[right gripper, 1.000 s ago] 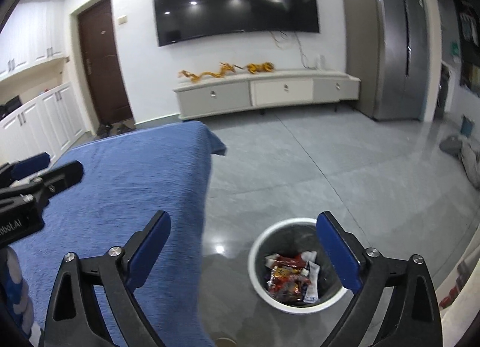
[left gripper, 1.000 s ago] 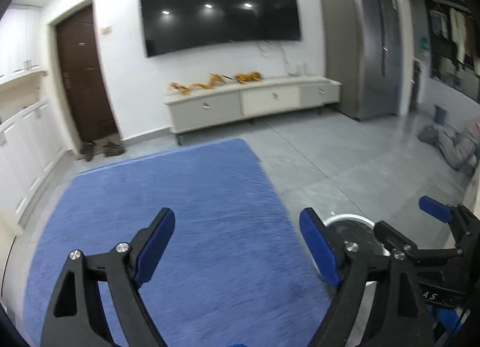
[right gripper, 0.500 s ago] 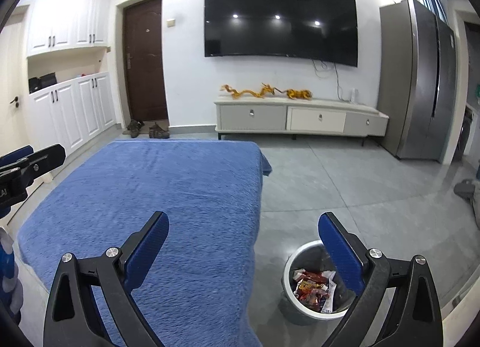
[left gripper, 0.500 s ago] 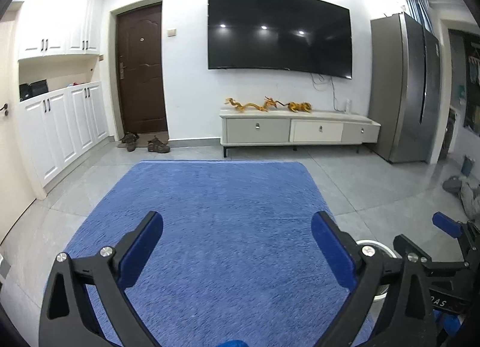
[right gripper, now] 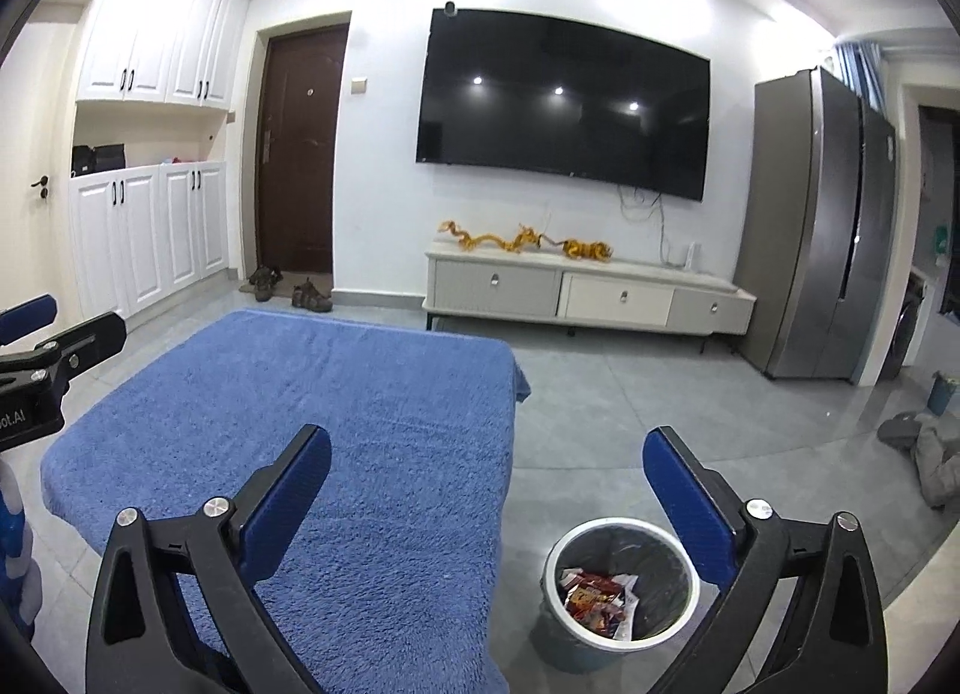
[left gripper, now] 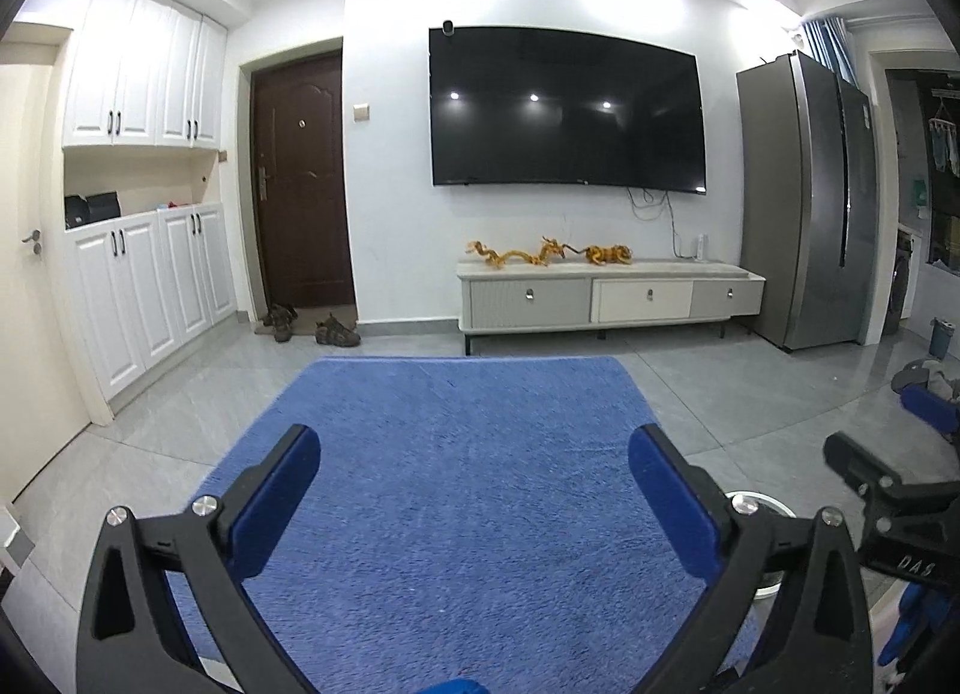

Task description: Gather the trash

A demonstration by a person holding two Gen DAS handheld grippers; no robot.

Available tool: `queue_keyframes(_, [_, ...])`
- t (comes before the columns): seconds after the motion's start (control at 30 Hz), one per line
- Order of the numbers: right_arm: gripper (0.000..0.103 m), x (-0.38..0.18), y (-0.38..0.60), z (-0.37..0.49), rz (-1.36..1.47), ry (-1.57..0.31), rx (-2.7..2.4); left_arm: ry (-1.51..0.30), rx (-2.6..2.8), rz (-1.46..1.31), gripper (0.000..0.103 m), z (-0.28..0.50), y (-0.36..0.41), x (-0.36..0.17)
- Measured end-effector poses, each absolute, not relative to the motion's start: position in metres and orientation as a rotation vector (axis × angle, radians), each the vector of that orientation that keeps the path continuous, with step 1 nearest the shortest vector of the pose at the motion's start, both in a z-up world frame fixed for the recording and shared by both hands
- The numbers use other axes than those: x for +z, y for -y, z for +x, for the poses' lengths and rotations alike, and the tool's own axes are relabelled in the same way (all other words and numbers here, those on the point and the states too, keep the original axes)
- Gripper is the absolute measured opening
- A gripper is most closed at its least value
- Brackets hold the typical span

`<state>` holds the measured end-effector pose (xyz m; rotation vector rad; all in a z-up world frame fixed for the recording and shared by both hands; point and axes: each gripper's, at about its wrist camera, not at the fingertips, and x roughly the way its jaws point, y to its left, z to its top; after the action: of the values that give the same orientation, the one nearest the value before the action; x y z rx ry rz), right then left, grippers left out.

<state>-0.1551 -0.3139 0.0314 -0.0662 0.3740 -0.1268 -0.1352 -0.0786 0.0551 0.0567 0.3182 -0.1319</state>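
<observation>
A grey trash bin (right gripper: 621,586) with a white rim stands on the floor right of the blue-covered table (right gripper: 336,418). It holds red and white wrappers (right gripper: 597,598). My right gripper (right gripper: 486,478) is open and empty, raised above the table's right edge and the bin. My left gripper (left gripper: 474,475) is open and empty above the blue cover (left gripper: 456,454). In the left wrist view only a sliver of the bin's rim (left gripper: 774,505) shows behind the right finger. No loose trash shows on the cover.
A TV (left gripper: 564,112) hangs over a low cabinet (left gripper: 606,295) on the far wall. A fridge (left gripper: 810,196) stands at the right, a brown door (left gripper: 300,184) and white cupboards (left gripper: 138,286) at the left. Clothes (right gripper: 927,448) lie on the grey floor at the right.
Both grippers have risen and tilted up, so more of the room and less of the table and bin shows. Both stayed open and empty.
</observation>
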Motion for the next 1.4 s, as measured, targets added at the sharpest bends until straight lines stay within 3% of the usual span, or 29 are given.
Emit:
queue_keyframes(0.5, [0.103, 0.049, 0.321, -0.199, -0.042, -0.255, -0.318, -0.260, -0.089, 0.050, 0.103, -0.153, 0.058, 0.059])
queue_keyframes(1.4, [0.103, 0.041, 0.321, -0.200, -0.053, -0.259, -0.340, -0.271, -0.078, 0.050, 0.103, -0.146, 0.059, 0.049])
